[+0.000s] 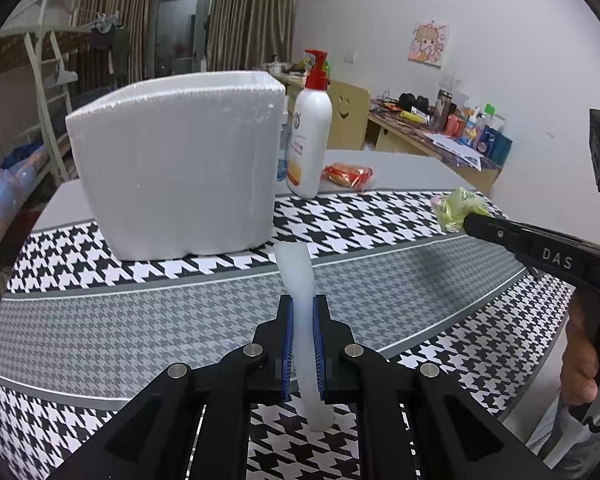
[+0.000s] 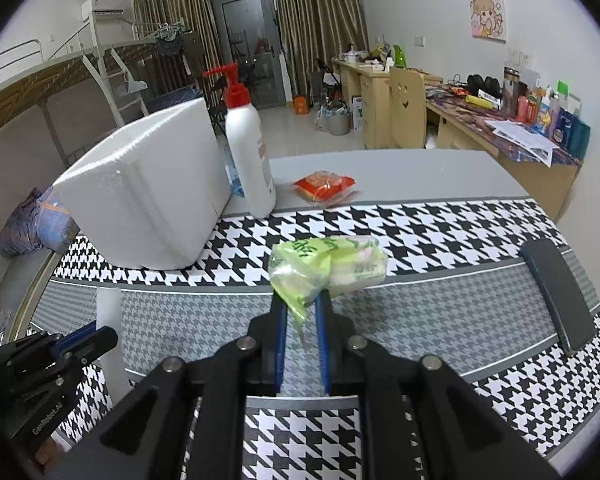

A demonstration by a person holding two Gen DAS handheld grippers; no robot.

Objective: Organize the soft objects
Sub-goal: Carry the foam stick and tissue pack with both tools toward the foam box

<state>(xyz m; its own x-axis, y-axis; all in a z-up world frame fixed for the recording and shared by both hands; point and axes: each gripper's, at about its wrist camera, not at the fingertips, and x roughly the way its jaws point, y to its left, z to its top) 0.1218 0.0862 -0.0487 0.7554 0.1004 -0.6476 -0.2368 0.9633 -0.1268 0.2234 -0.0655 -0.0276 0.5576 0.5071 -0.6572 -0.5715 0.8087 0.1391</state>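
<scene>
Left gripper [image 1: 302, 308] clamps a white foam strip [image 1: 300, 280] before a styrofoam box [image 1: 176, 168]

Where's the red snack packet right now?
The red snack packet lies on the bare grey table beyond the houndstooth cloth, just right of the white pump bottle in both wrist views.

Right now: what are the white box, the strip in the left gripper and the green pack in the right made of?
White box: expanded foam, likely polystyrene; matte, beaded grain. Strip: translucent, milky, bends over; probably soft foam or silicone. Green pack: thin glossy plastic film, crinkled, around soft white contents.
</scene>
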